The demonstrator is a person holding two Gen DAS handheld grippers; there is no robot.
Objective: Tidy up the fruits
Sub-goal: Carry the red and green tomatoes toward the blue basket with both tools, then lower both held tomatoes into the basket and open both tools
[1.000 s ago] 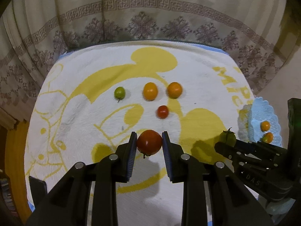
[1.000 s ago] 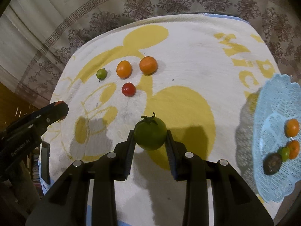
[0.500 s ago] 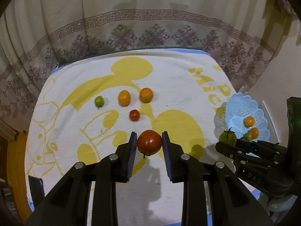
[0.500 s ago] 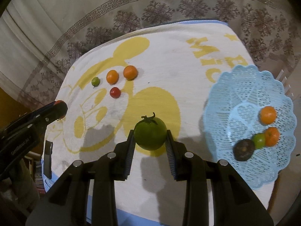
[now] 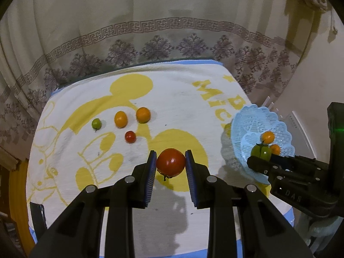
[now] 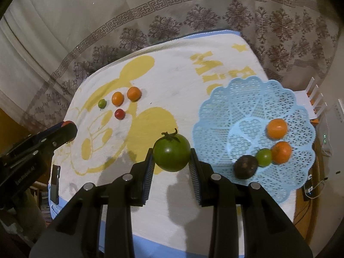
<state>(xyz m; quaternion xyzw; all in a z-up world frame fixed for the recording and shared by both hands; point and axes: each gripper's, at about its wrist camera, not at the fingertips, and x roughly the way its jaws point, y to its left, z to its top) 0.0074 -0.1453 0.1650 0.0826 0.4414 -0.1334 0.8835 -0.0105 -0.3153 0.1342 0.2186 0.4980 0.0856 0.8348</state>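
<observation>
My left gripper (image 5: 171,163) is shut on a large red tomato (image 5: 171,161), held above the towel. My right gripper (image 6: 171,153) is shut on a large green tomato (image 6: 171,152), held above the towel just left of the light blue basket (image 6: 236,99); it also shows in the left wrist view (image 5: 261,151). The basket (image 5: 253,118) holds two orange fruits (image 6: 277,128), a small green one (image 6: 264,157) and a dark one (image 6: 245,166). On the towel lie a small green fruit (image 5: 96,123), two orange fruits (image 5: 120,119) and a small red one (image 5: 130,136).
A white towel with a yellow cartoon print (image 5: 172,99) covers the table. A patterned curtain (image 5: 150,34) hangs behind it. A dark phone-like object (image 6: 54,183) lies at the towel's left front edge. The basket sits at the table's right edge.
Both grippers have lifted and drawn back from the table with their tomatoes. The right gripper has swung right, so the basket now lies close beside the green tomato.
</observation>
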